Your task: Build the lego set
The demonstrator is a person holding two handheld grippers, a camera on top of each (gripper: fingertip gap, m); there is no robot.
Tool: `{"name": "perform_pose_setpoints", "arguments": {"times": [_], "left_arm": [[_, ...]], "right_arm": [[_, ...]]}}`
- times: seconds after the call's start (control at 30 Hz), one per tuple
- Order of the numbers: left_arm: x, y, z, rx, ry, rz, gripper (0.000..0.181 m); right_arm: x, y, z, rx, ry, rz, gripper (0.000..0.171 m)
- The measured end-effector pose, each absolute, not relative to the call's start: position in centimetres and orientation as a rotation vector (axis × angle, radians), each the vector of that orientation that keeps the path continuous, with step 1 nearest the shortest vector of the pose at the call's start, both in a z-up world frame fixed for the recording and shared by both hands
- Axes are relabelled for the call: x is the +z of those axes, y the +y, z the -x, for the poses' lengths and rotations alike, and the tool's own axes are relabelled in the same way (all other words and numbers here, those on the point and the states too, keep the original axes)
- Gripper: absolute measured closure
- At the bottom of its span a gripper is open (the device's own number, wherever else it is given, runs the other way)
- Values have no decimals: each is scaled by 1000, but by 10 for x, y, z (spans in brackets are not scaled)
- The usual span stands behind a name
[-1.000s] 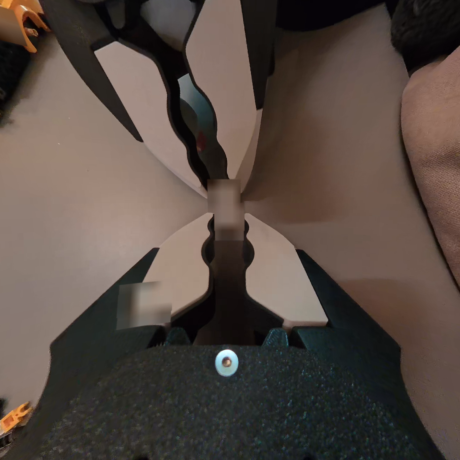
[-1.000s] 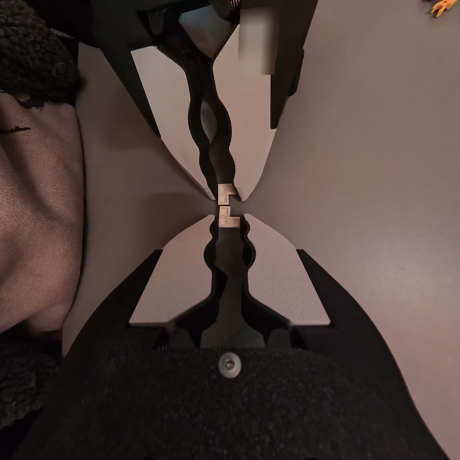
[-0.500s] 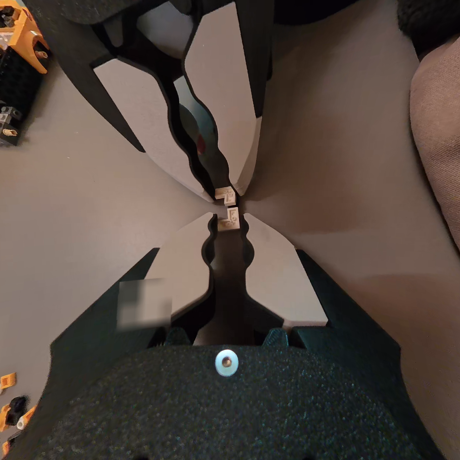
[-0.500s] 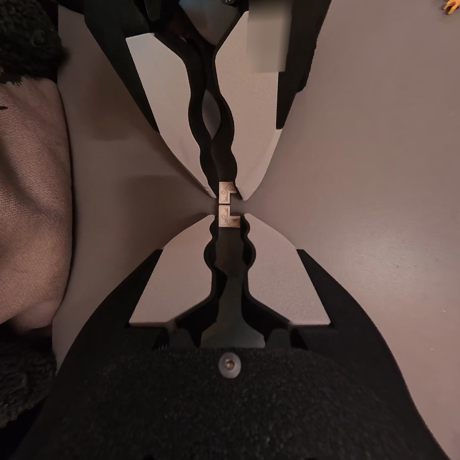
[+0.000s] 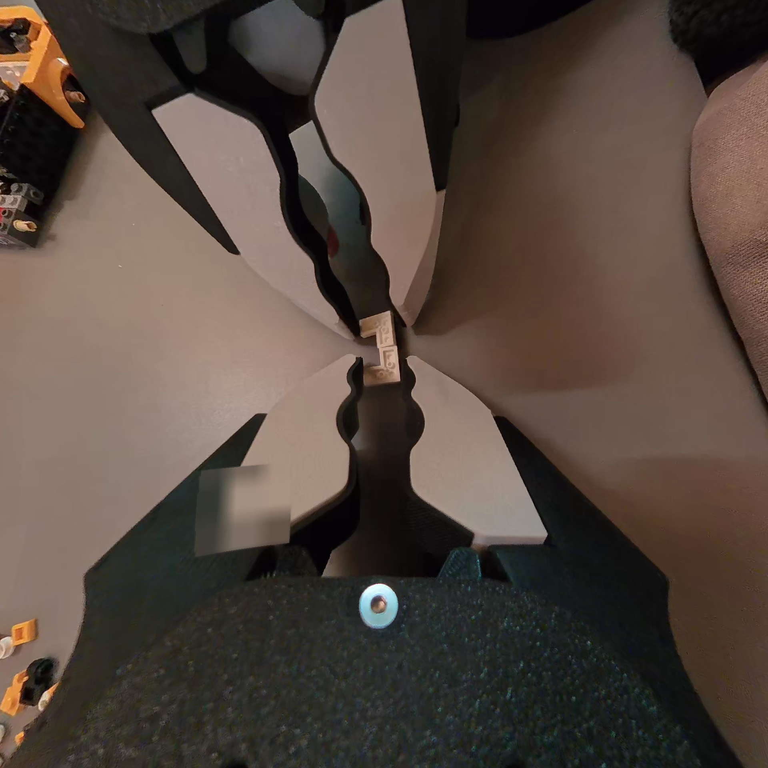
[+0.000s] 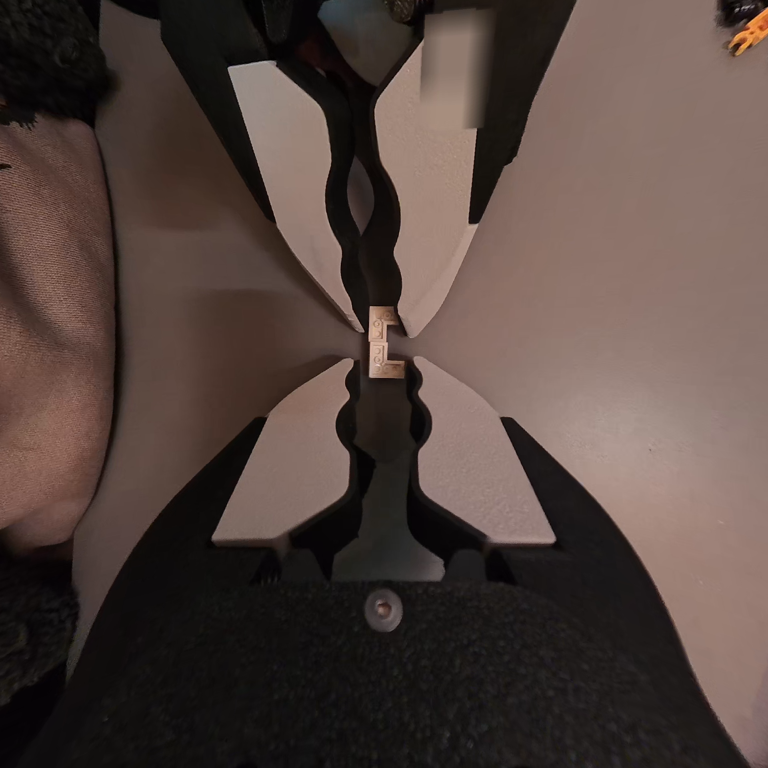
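Note:
Both grippers hover tip to tip over the grey-beige table [image 5: 124,332]. My left gripper [image 5: 380,363] is shut on a small white L-shaped corner plate [image 5: 381,376]. My right gripper [image 6: 382,360] is shut on a second white L-shaped corner plate [image 6: 376,365]. In the left wrist view the right gripper comes in from the top with its plate [image 5: 382,328]. In the right wrist view the left gripper's plate [image 6: 377,324] sits just above mine. The two plates stand end to end, studs towards the cameras, touching or nearly so.
A black and orange lego model [image 5: 25,124] stands at the left. Several small orange and black loose pieces [image 5: 29,681] lie at the lower left, and one orange piece [image 6: 748,39] lies far right. A beige cushion [image 5: 735,249] borders the table, with dark fuzzy fabric [image 6: 41,54] beside it. The tips of both grippers are at nearly the same place. It is some 15 cm from my left tips to the orange piece [image 6: 748,39].
The two plates have drawn closer, end to end. The left wrist view has shifted, so more of the model and loose pieces show at its left edge.

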State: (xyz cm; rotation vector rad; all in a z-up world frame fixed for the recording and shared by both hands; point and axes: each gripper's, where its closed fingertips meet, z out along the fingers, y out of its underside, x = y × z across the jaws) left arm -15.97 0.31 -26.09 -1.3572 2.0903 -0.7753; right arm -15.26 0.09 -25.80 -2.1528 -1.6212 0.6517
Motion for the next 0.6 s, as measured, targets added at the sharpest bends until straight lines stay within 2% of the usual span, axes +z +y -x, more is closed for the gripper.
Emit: {"name": "perform_pose_setpoints", "arguments": {"times": [0.33, 0.6], "left_arm": [[-261, 2, 160, -817, 2082, 1398, 165], [-262, 2, 159, -857, 2078, 1462, 165]], "right_arm": [[-242, -4, 160, 623, -1683, 1931, 147], [-254, -9, 157, 364, -1732, 1798, 148]]}}
